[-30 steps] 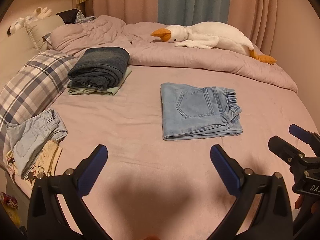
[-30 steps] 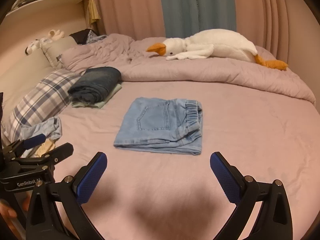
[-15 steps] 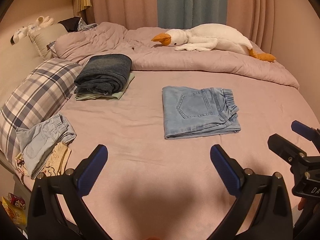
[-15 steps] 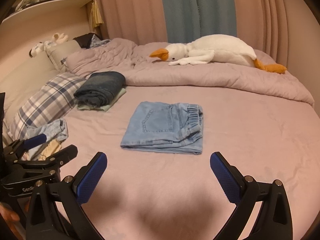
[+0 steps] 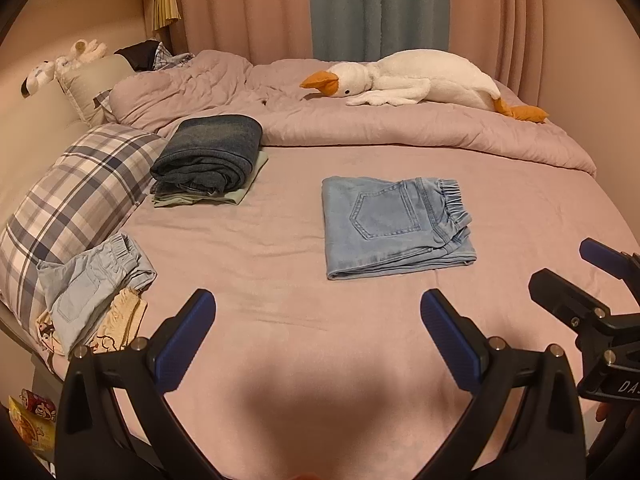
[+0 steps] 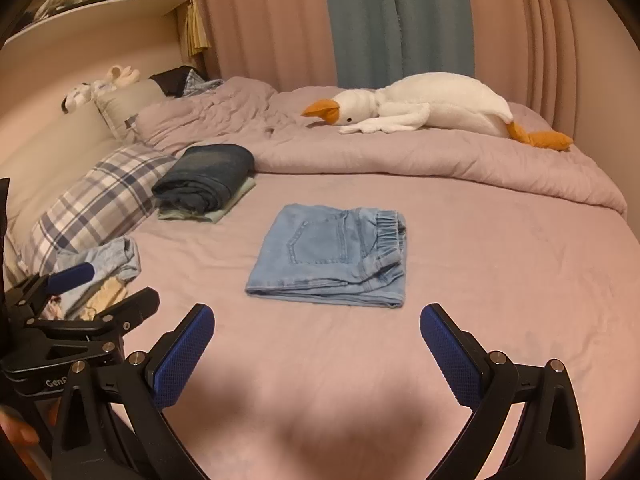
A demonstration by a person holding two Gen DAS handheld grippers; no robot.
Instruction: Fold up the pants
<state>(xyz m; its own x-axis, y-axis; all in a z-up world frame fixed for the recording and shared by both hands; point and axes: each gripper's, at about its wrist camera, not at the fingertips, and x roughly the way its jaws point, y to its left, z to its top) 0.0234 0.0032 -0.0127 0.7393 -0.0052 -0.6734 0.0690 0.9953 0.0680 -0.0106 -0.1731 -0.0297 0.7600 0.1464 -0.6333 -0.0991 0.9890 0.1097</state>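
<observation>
Right gripper (image 6: pixel 316 338) partly cut off in left view; both it and left gripper (image 5: pixel 318 322) spread wide, empty. Folded light-blue denim pants (image 5: pixel 394 226) on mauve bedsheet (image 5: pixel 280 312), pink curtains (image 5: pixel 240 8) behind.

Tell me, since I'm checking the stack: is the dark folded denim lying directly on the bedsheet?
No: the dark folded denim rests on a pale green folded garment, which lies on the bed.

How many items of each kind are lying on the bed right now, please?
Folded light blue jeans: 1
Stacked folded garments, dark jeans on green garment: 2
Unfolded clothes at the edge, pale blue shorts and cream garment: 2
Plush goose: 1
Plaid pillow: 1
Total: 7
</observation>
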